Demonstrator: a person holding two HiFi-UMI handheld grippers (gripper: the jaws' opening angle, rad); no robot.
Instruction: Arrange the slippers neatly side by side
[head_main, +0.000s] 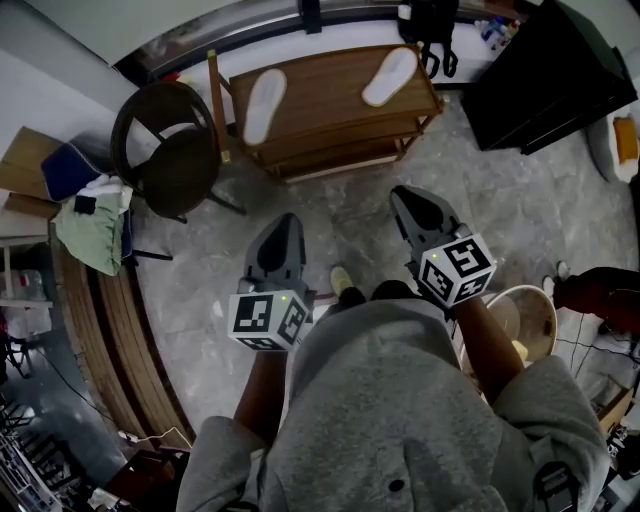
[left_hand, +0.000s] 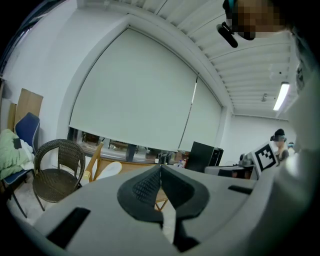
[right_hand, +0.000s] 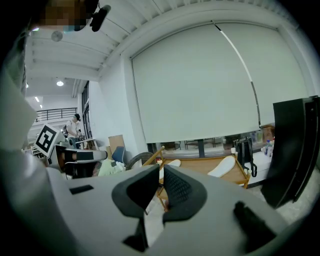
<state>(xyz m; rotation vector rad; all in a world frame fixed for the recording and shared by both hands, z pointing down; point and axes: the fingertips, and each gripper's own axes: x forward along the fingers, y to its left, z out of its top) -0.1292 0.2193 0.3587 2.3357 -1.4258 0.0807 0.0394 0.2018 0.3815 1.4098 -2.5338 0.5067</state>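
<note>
Two white slippers lie apart on the top of a wooden rack (head_main: 330, 100): the left slipper (head_main: 265, 104) points toward me, and the right slipper (head_main: 390, 76) is angled near the far right corner. My left gripper (head_main: 288, 222) and right gripper (head_main: 403, 195) hover over the floor in front of the rack, short of it, both shut with nothing in them. The left gripper view shows its closed jaws (left_hand: 161, 169) and one slipper (left_hand: 109, 170) beyond. In the right gripper view both slippers (right_hand: 172, 163) (right_hand: 223, 166) lie past the jaws (right_hand: 161, 170).
A dark wicker chair (head_main: 170, 150) stands left of the rack. A blue chair with green cloth (head_main: 95, 225) is further left. At the back right are a black cabinet (head_main: 545, 80) and a black bag (head_main: 432, 30). A round white fan (head_main: 525, 320) sits beside my right arm.
</note>
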